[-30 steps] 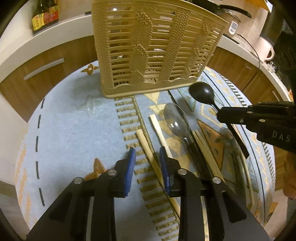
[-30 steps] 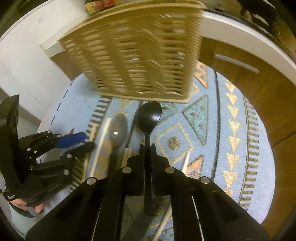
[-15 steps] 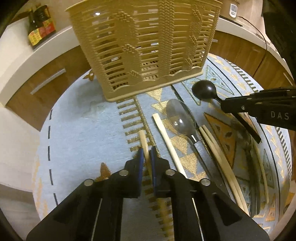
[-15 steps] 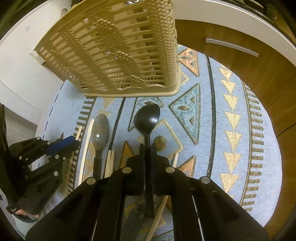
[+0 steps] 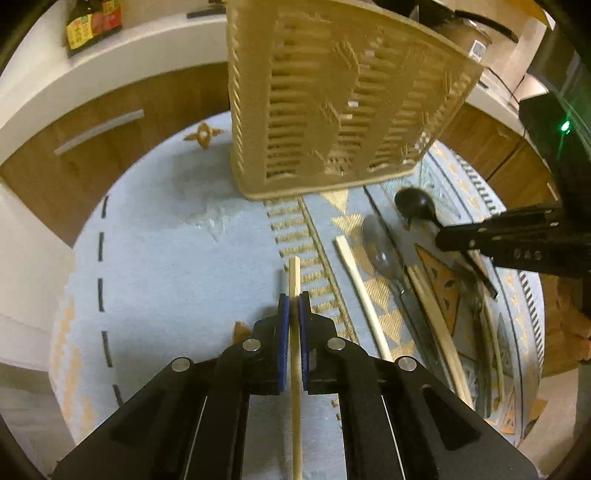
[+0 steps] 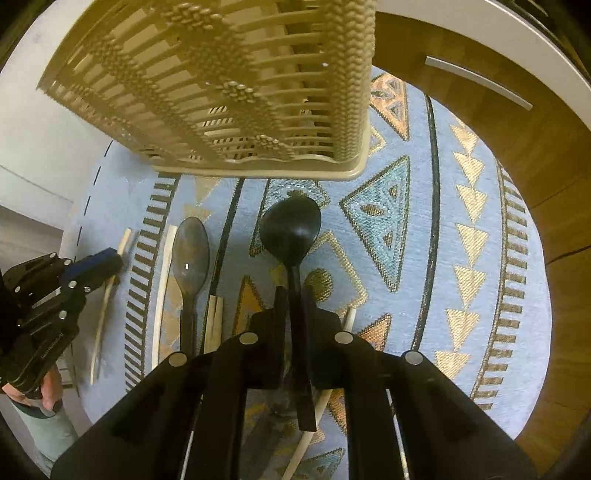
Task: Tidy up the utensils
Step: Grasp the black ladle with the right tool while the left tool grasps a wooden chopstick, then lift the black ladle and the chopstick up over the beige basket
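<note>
A tan slatted utensil basket point(image 5: 343, 107) stands at the back of a round blue patterned table point(image 5: 166, 258); it also shows in the right wrist view point(image 6: 236, 88). My left gripper point(image 5: 294, 299) is shut on a pale wooden chopstick point(image 5: 294, 273), just above the cloth. My right gripper point(image 6: 294, 295) is shut on the handle of a black spoon point(image 6: 290, 229), its bowl pointing at the basket. On the cloth lie a metal spoon point(image 6: 190, 251), another chopstick point(image 5: 354, 273) and a pair of chopsticks point(image 6: 214, 321).
Wooden cabinets and a white counter point(image 5: 48, 92) ring the table. Sauce bottles point(image 5: 92, 22) stand on the counter at the far left. More chopsticks point(image 5: 495, 332) lie at the table's right side. The right gripper's body point(image 5: 517, 243) reaches in from the right.
My left gripper closed on the chopstick and lifted it slightly off the cloth. My right gripper kept hold of the black spoon and moved closer to the basket.
</note>
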### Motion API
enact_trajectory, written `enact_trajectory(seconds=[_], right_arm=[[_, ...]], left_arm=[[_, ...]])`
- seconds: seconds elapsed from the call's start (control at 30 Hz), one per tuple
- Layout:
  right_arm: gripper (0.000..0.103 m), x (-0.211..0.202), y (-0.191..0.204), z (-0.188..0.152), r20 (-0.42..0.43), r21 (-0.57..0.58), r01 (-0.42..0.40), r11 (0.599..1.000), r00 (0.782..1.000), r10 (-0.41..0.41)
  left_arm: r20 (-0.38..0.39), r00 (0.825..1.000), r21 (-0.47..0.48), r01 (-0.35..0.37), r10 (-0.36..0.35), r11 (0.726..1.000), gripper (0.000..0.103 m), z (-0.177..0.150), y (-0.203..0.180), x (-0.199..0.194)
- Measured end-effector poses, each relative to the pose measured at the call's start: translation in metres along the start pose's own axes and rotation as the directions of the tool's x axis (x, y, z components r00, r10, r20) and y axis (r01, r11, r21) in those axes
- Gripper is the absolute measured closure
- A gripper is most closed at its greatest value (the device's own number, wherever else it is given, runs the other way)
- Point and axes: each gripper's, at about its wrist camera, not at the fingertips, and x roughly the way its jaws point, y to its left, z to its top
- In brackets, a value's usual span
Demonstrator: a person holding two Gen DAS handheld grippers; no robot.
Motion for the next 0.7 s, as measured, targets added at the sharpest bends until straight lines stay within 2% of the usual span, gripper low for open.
enact_trajectory(seconds=[0.1, 0.23, 0.4, 0.47, 0.57, 0.7], right_arm=[[0.098, -0.003, -0.003, -0.002, 0.012, -0.005, 0.008, 1.0, 1.0, -0.008], [0.098, -0.012, -0.001, -0.013, 0.077, -0.004, -0.012, 1.0, 0.997, 0.012], [0.098, -0.041, -0.004, -0.03, 0.183, -0.033, -0.047, 0.998, 0.982, 0.052], [0.098, -0.05, -0.006, -0.036, 0.213, -0.046, -0.049, 0.998, 0.975, 0.057], [0.098, -0.048, -0.008, -0.034, 0.217, -0.039, -0.038, 0.999, 0.975, 0.045], [0.098, -0.032, -0.015, -0.025, 0.149, 0.0, -0.034, 0.999, 0.988, 0.033]], left_arm=[[0.051, 0.998, -0.008, 0.02, -0.019, 1.0, 0.1, 0.001, 0.0, -0.013], [0.138, 0.989, -0.016, 0.051, -0.048, 0.999, 0.1, -0.001, 0.0, -0.035], [0.267, 0.961, -0.031, 0.09, -0.079, 0.995, 0.1, -0.001, -0.011, -0.063], [0.285, 0.955, -0.042, 0.096, -0.08, 0.994, 0.1, 0.003, -0.013, -0.069], [0.27, 0.96, -0.049, 0.085, -0.069, 0.995, 0.1, 0.007, -0.013, -0.067], [0.166, 0.986, -0.094, 0.04, -0.024, 0.995, 0.1, 0.006, 0.001, -0.041]])
